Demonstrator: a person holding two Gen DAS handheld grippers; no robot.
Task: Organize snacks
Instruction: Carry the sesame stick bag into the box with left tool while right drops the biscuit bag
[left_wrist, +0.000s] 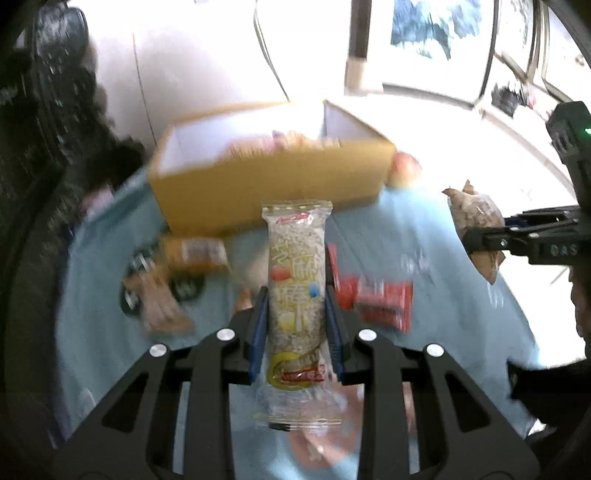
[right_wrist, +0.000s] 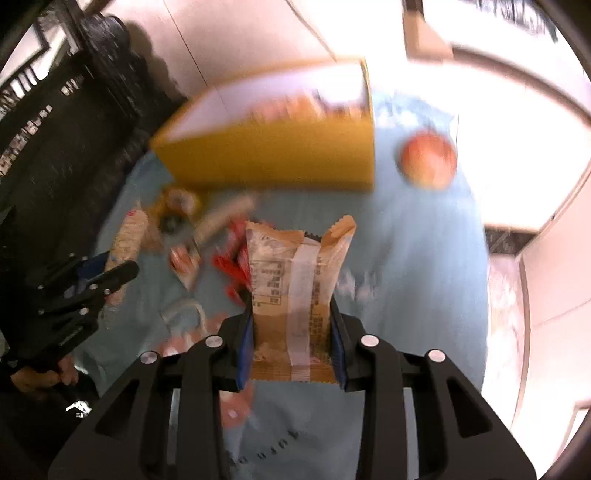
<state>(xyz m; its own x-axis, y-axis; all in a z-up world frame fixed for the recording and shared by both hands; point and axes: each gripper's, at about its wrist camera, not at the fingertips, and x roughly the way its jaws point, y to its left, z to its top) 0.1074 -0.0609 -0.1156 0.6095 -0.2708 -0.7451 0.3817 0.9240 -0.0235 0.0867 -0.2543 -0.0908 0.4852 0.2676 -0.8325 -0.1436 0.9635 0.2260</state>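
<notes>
Left gripper (left_wrist: 297, 325) fingers closed on long clear cereal bar (left_wrist: 297, 280), long axis pointing ahead at yellow box (left_wrist: 266, 192). Right gripper (right_wrist: 293, 332) fingers closed on tan snack packet (right_wrist: 295, 291), box (right_wrist: 273, 155) ahead and slightly left. Both grippers seem about equally near box, above blue worktop (right_wrist: 424, 266).

Blue-clothed table (right_wrist: 424, 258), cardboard box (right_wrist: 273, 155), apple (right_wrist: 428, 160), loose snacks (left_wrist: 380, 299)

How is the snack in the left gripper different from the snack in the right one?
The oat bar in the left gripper is long, narrow and see-through, while the tan packet in the right gripper is shorter, wider and opaque. The oat bar shows its front; the tan packet shows its back seam. Both are gripped lengthwise.
</notes>
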